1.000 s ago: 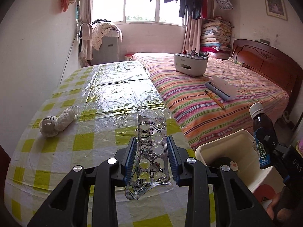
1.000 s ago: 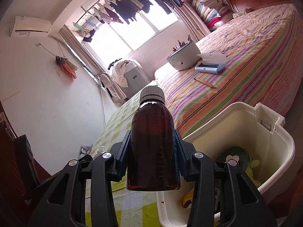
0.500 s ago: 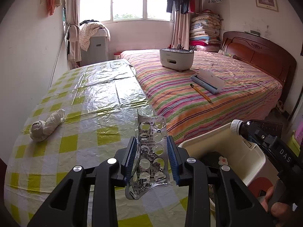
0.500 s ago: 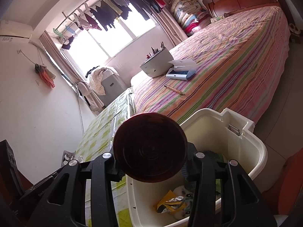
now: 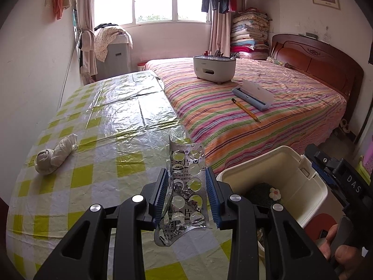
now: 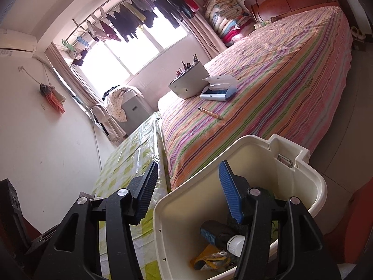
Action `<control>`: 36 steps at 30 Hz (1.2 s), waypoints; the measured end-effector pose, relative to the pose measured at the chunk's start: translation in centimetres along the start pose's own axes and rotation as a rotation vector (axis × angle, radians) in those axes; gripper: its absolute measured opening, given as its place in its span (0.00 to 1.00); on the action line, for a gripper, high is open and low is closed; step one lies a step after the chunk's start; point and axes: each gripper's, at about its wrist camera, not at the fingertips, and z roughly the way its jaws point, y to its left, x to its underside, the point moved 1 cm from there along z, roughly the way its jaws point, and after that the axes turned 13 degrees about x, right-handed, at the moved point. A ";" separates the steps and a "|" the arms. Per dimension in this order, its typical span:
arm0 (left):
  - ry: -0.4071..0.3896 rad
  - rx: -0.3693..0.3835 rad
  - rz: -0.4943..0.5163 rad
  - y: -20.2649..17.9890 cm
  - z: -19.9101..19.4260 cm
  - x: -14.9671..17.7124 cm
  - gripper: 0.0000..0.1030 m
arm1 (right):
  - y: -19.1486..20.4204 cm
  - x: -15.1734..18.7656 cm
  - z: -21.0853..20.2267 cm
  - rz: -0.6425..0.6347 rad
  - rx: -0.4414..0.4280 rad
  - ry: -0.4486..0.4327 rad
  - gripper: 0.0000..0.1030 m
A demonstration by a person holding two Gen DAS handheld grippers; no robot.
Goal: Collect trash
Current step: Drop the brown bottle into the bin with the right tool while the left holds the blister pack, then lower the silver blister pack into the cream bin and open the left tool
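Observation:
My left gripper [image 5: 187, 193] is shut on a crumpled silver pill blister pack [image 5: 185, 193], held above the yellow-checked table [image 5: 98, 177], left of the cream trash bin [image 5: 310, 193]. A rolled white tissue wad [image 5: 54, 155] lies on the table at the left. My right gripper [image 6: 188, 186] is open and empty above the bin [image 6: 312, 179]. The brown bottle [image 6: 219, 235] with a white cap lies inside the bin beside a yellow wrapper [image 6: 207, 259].
A striped bed [image 5: 256, 107] lies to the right of the table, with a white organizer box [image 5: 214, 67], a blue-white case [image 5: 254, 94] and a pencil [image 5: 246, 109] on it. The wall runs along the table's left side.
My right gripper tipped the brown bottle over the bin and opened; the bottle now lies inside the bin. My left gripper kept hold of the blister pack and shifted slightly.

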 end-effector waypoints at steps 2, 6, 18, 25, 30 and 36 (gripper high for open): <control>0.003 0.001 -0.002 0.0 0.0 0.1 0.31 | -0.1 0.0 0.0 0.005 -0.001 -0.003 0.53; 0.007 0.005 -0.002 -0.1 0.2 0.2 0.31 | -0.2 -0.1 -0.3 0.012 -0.001 -0.015 0.53; 0.036 0.029 0.035 -1.7 1.6 0.0 0.31 | -1.1 -0.4 -0.8 0.041 0.039 -0.041 0.59; 0.043 0.050 0.069 -3.2 2.1 -0.3 0.32 | -1.4 -0.4 -1.1 0.034 0.071 -0.051 0.61; 0.049 0.069 0.091 -4.5 2.6 -0.5 0.32 | -1.6 -0.6 -1.1 0.033 0.102 -0.057 0.64; 0.071 0.086 0.117 -5.7 3.3 -0.5 0.32 | -2.3 -0.8 -1.3 0.052 0.113 -0.067 0.65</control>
